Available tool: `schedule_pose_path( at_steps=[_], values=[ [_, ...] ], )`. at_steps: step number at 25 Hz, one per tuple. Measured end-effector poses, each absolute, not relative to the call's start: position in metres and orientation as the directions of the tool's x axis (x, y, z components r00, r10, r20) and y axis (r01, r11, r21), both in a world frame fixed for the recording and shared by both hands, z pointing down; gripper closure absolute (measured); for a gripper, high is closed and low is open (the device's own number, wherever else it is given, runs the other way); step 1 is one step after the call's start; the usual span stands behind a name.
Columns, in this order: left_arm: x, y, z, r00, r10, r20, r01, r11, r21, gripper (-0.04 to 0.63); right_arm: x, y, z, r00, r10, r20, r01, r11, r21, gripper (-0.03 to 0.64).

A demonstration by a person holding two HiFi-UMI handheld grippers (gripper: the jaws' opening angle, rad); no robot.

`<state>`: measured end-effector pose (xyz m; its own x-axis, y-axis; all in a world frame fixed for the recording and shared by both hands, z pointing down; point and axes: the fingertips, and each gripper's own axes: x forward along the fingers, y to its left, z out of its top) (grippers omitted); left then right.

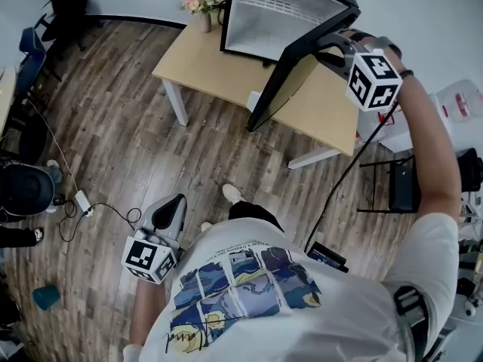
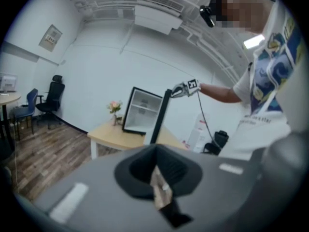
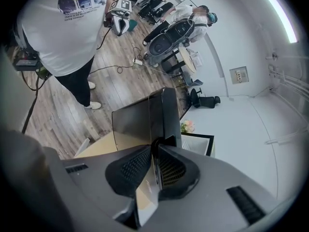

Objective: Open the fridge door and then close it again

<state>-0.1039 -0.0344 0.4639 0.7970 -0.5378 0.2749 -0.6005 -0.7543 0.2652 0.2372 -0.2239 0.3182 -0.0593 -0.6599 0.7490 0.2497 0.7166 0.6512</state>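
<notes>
A small black fridge (image 1: 272, 13) stands on a light wooden table (image 1: 204, 66) with its white inside showing. Its black door (image 1: 290, 78) is swung wide open toward me. My right gripper (image 1: 327, 45) is at the door's top outer edge. In the right gripper view the gripper (image 3: 154, 153) is shut on the door (image 3: 140, 117), whose thin edge runs between the jaws. The fridge cavity (image 3: 197, 146) shows just behind. My left gripper (image 1: 173, 204) hangs low at my side over the floor. In its own view the left gripper (image 2: 159, 180) is shut and holds nothing; the fridge (image 2: 142, 111) is far off.
A vase of pink flowers (image 1: 200, 2) stands on the table's back left corner. A power strip and cables (image 1: 83, 202) lie on the wood floor at left. A black stool (image 1: 404, 187) and a white container (image 1: 462, 108) stand to the right of the table.
</notes>
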Motion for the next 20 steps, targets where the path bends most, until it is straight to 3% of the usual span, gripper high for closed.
schedule_pose_path(
  at_steps=[20],
  values=[
    [-0.093, -0.089, 0.454, 0.745, -0.595, 0.303, -0.663, -0.710, 0.236, 0.588, 0.209, -0.273, 0.316, -0.156, -0.525, 0.837, 0.199, 0.813, 0.547, 0.578]
  ],
)
